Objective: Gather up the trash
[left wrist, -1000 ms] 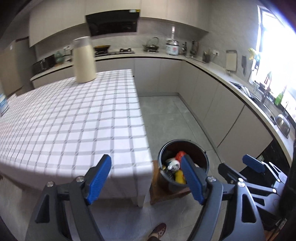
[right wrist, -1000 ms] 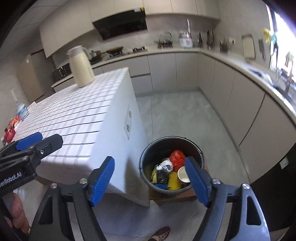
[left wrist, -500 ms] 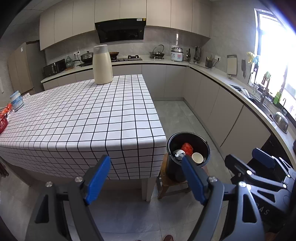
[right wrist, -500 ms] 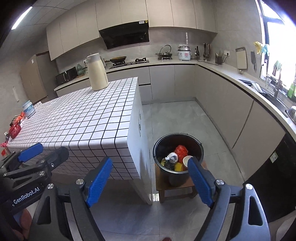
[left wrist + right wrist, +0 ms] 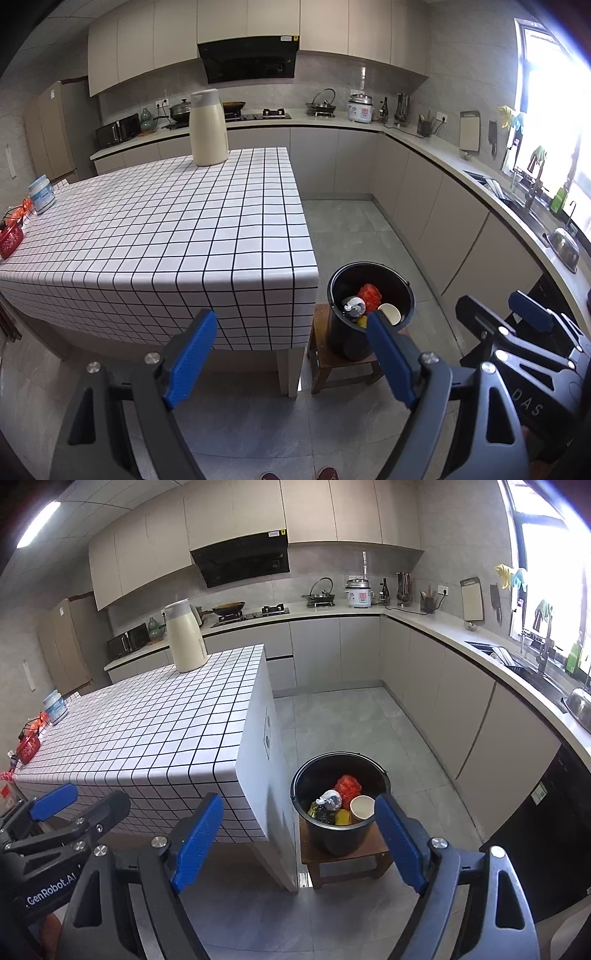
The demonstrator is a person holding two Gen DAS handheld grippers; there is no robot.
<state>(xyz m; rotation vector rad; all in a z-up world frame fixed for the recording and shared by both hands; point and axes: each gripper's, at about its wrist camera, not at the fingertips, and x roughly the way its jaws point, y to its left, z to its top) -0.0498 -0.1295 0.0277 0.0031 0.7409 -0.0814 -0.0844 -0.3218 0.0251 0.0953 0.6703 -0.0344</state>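
A grey kitchen is surrounding the checked table (image 5: 155, 229); the black bucket (image 5: 340, 775) of trash is standing on a stool beside it — ahead and below both grippers, nearer the right gripper (image 5: 299, 834). It and the left gripper (image 5: 291, 350) are gaping empty — the left's jaws have just been opening.

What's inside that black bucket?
The bucket holds a red bag, a paper cup, something yellow and a crumpled wrapper. Anything beneath them is hidden.

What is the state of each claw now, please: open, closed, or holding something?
Left claw: open, holding nothing; its jaws have just been opening.
Right claw: open, holding nothing.
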